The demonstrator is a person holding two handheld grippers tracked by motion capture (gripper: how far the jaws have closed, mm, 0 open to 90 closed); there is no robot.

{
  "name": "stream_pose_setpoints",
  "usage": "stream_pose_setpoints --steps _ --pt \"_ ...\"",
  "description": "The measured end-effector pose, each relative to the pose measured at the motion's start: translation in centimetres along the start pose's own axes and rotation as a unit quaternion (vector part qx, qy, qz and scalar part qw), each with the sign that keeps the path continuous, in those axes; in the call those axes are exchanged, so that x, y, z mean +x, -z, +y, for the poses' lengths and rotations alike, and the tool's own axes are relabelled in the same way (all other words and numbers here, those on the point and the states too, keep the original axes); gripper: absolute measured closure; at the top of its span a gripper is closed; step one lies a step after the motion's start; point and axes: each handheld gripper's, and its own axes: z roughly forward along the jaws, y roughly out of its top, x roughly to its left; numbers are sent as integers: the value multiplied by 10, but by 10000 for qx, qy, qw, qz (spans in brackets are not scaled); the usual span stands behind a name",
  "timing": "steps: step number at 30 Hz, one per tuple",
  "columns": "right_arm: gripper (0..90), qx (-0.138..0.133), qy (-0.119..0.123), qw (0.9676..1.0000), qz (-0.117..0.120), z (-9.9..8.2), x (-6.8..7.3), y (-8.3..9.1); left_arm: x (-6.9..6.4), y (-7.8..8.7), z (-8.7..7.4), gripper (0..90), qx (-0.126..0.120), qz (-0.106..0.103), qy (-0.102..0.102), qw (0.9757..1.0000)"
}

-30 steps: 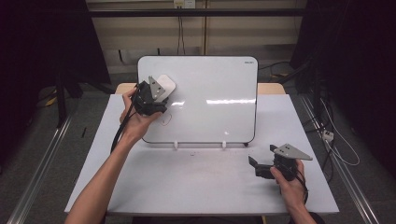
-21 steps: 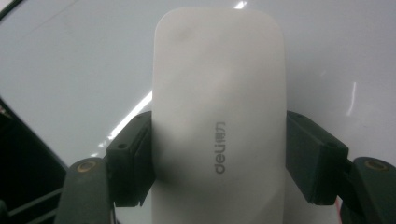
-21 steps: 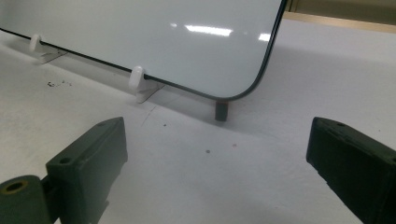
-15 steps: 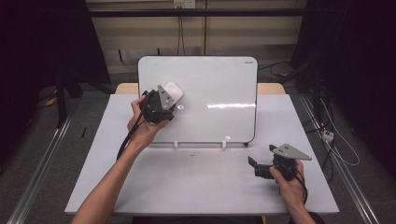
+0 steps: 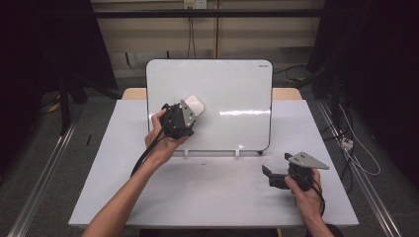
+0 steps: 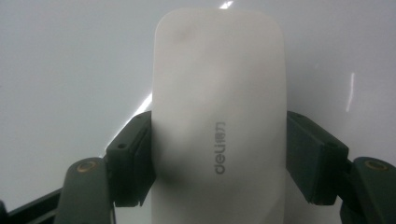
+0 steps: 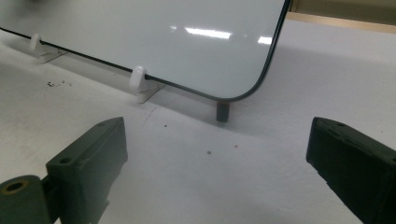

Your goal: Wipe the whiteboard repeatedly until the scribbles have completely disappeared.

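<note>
Eraser work is under way: the left tongs (image 5: 191, 109) clamp a white eraser (image 5: 194, 104) by its long sides, and in the left gripper view the black pads (image 6: 133, 161) press both flanks of that eraser (image 6: 219, 121) while its far end points at the whiteboard (image 6: 56, 65). That sideways grip looks chosen to leave the wiping face free to lie flat on the board. The whiteboard (image 5: 237, 94) stands propped upright near the far edge of the table (image 5: 99, 182), leaning back on small white feet (image 5: 237, 152), so the hand has to hold the eraser out in front of it, not down onto it. The eraser sits against the left half of the board, about midway up; whether it truly touches the surface I cannot tell.

The right tongs (image 5: 271, 173) rest near the table's near right corner with jaws wide apart and nothing between them, likely parked out of the way; the right gripper view looks between them at the board's lower corner (image 7: 243, 93).

Compared with a second ago, the left hand has carried the eraser rightward and a little lower across the board, away from its left edge. The right hand has not shifted.
</note>
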Motion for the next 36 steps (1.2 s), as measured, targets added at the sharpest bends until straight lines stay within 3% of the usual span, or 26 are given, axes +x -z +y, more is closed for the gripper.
stream_pose_setpoints --steps 6,7,9,16,22,26,32,36 --pt "54 -5 0 10000 0 0 -1 0 -29 0 -1 311 70 -220 -328 9992" --pt "54 -5 4 10000 0 0 0 0 -35 0 -2 311 74 -243 -458 9986" --pt "54 -13 -9 10000 4 0 0 1 -43 1 -4 312 78 -214 -506 9985" --pt "54 -18 -2 10000 27 -1 -1 2 -39 2 -6 312 53 -231 -465 9986" --pt "54 -18 -8 10000 27 -1 -1 3 -20 7 -16 312 149 -170 -284 9993" --pt "54 -14 -15 10000 17 -1 -1 3 -2 11 -25 312 166 -105 -31 9998" --pt "54 -25 -9 10000 3 0 -2 3 35 16 -34 312 219 28 377 9990" --pt "53 -21 -2 10000 2 0 -2 2 60 19 -36 312 233 234 644 9974"
